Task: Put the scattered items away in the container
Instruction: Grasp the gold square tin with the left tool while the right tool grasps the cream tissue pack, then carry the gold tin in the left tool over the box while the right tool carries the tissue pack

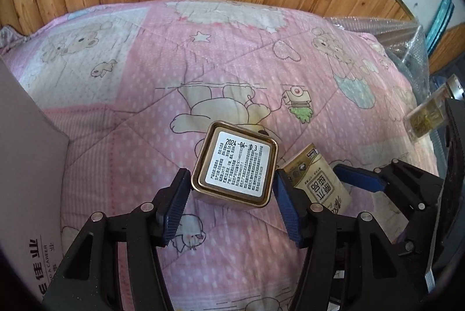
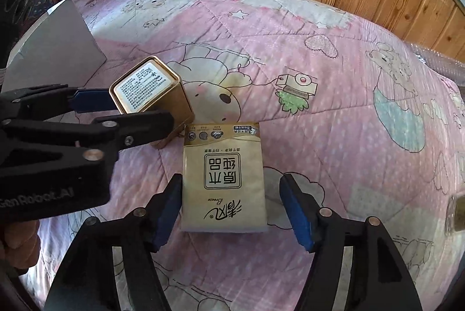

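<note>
While both claws sit low over the bed, you've got two pick-ups lined up side by side, so take them one at a time.

Nearest: right claw [image 2: 231, 212] is released, jaws spread wide w/ the tissue pack [image 2: 223, 177] lying flat between them. One pad is just beside the pack's edge; the other stands clear. Centre it before you squeeze, & go easy, since the pack looks soft & will likely buckle.

Next: left claw [image 1: 229, 203] brackets the gold tin [image 1: 235, 162], label up, tilted on the quilt [image 1: 145, 95]. Pads are at or nearly at its sides; can't tell if they actually press, so treat it as not yet gripped. Tin looks rigid but slick, so close square on the flat walls, not the corners.

Farther off: the grey box [image 2: 58, 49], prob. the container, stands at the bed's far edge on the tin's side. Tin & pack nearly touch, so lift straight up to avoid dragging the other.
</note>
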`<state>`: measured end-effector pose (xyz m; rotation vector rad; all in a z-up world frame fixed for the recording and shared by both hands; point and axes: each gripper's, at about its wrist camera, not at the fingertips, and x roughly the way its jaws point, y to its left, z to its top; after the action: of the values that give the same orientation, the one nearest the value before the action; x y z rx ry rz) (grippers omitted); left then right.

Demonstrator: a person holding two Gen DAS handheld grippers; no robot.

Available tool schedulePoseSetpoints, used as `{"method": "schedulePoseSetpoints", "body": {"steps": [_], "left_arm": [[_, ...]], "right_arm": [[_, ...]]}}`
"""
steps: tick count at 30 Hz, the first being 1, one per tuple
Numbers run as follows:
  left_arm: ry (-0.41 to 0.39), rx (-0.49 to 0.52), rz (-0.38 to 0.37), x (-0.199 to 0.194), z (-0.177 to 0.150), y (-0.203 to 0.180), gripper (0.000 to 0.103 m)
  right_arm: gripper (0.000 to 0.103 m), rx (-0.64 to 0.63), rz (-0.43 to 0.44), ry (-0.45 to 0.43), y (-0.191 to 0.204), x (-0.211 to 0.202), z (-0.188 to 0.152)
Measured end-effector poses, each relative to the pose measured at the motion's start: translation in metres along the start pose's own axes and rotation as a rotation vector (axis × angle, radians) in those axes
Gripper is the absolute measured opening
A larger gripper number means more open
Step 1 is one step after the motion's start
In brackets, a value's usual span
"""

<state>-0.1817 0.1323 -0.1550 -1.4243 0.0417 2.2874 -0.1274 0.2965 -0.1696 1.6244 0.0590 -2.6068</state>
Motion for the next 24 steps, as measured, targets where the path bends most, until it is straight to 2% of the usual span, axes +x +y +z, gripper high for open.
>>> {"method": "schedulePoseSetpoints", "body": {"steps": [1, 3, 9, 17, 20, 24], "left_arm": [[0.001, -0.006, -0.01, 0.002, 0.0, 0.002, 0.061], [-0.008, -0.025, -0.044, 0.002, -0.001, 0.009, 0.058], [-0.051, -0.056, -0.107, -0.004, -0.004, 0.019, 0.056], [-0.066, -0.104, -0.146, -0.02, -0.006, 0.026, 0.052], [-0.047, -0.099, -0.113, -0.018, -0.009, 0.026, 0.053], [-0.088, -0.078, -0.081, -0.013, -0.009, 0.021, 0.056]], "right_arm": [[0.068, -0.005, -0.001, 0.0, 0.001, 0.001, -0.001], [0.053, 0.004, 0.011, 0.018, 0.001, 0.002, -0.003], [0.052, 0.029, 0.03, 0.043, -0.001, -0.002, -0.003], [0.052, 0.069, 0.032, 0.054, -0.004, -0.013, -0.003], [0.052, 0.061, 0.03, 0.058, -0.001, -0.015, -0.005], [0.052, 0.053, 0.021, 0.072, -0.004, -0.011, -0.008]]}}
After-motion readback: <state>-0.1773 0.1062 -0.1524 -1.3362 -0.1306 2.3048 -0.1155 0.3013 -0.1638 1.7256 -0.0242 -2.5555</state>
